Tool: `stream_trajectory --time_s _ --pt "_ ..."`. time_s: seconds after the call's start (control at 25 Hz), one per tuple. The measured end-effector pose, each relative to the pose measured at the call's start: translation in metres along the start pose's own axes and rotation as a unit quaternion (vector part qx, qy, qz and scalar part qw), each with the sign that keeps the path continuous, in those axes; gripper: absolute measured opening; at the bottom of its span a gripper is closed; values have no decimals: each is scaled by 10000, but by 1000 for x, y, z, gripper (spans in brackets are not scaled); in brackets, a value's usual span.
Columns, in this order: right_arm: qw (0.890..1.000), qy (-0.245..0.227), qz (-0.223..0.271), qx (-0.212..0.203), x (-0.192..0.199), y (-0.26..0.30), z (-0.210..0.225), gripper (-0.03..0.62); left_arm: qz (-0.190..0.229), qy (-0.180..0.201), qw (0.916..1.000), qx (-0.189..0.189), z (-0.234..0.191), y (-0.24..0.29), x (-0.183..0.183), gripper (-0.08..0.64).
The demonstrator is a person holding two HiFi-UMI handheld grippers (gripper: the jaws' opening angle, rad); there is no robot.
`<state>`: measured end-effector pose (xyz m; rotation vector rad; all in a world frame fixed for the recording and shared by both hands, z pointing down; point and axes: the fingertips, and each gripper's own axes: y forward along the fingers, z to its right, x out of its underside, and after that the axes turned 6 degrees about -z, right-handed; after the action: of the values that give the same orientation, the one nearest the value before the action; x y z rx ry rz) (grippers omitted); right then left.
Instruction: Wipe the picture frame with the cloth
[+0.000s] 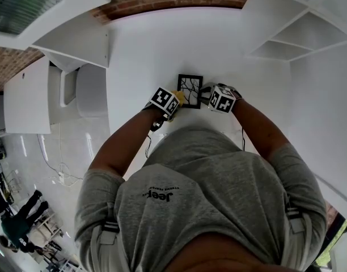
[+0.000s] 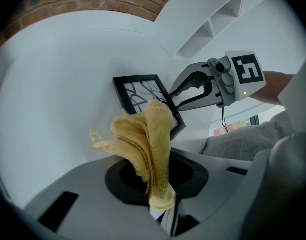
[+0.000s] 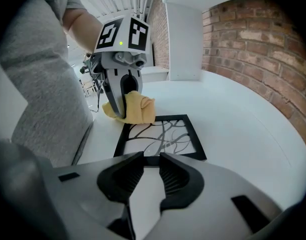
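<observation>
**Cloth Met the Corner of a Held Frame**

The picture frame (image 3: 160, 134), black-edged with a branch drawing under its glass, sat on the white table (image 1: 156, 50) at twelve o'clock from the person's chest, between the two grippers.

The right gripper (image 3: 151, 154) came at it from the frame's four o'clock side in the head view. Its own view showed the jaws drawn close together and pinching the middle of the frame's nearest edge, with only the thin black moulding between the tips. No view made clear whether the frame lay flat or was raised a little on that side.

The left gripper (image 3: 123, 113) stood at the frame's eight o'clock in the head view. Its jaws were clamped on the yellow cloth (image 2: 150, 134), which was bunched into a thick fold that stood up out of the jaws, with a loose thread loop hanging toward nine o'clock. The top of the fold touched the frame at the corner nearest that gripper and covered part of the black edge there.

The two grippers were near each other, with the frame spanning the gap. A brick wall (image 3: 253, 49) curved behind the table at the frame's far side, and white shelves (image 2: 218, 19) hung toward one o'clock in the left gripper view.
</observation>
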<state>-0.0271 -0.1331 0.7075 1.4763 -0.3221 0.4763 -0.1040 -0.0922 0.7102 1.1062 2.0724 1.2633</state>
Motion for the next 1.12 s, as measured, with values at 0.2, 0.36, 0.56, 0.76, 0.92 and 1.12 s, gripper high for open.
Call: stream_trajectory --time_s 0.2,0.36,0.56,0.76,0.92,1.12 --pt "9999 -99 -43 49 -3 3 13 107 44 -33 10000 -41 -9 -2 -10 86" --pt "9998 -103 -92 113 -6 4 27 107 117 -151 9998 -80 -18 -6 -19 86" --pt "9999 -97 -91 72 -8 3 31 107 271 -228 9993 -68 -27 -22 -41 86" --pt "10000 11 -26 94 -8 3 31 106 676 -402 9968 -172 -43 -45 -95 86" --pt "9999 35 -21 98 -8 4 32 106 798 -650 9944 -231 -55 -42 -130 87" --pt "9998 118 65 146 -8 3 32 106 610 -860 9938 -354 -65 -24 -140 86"
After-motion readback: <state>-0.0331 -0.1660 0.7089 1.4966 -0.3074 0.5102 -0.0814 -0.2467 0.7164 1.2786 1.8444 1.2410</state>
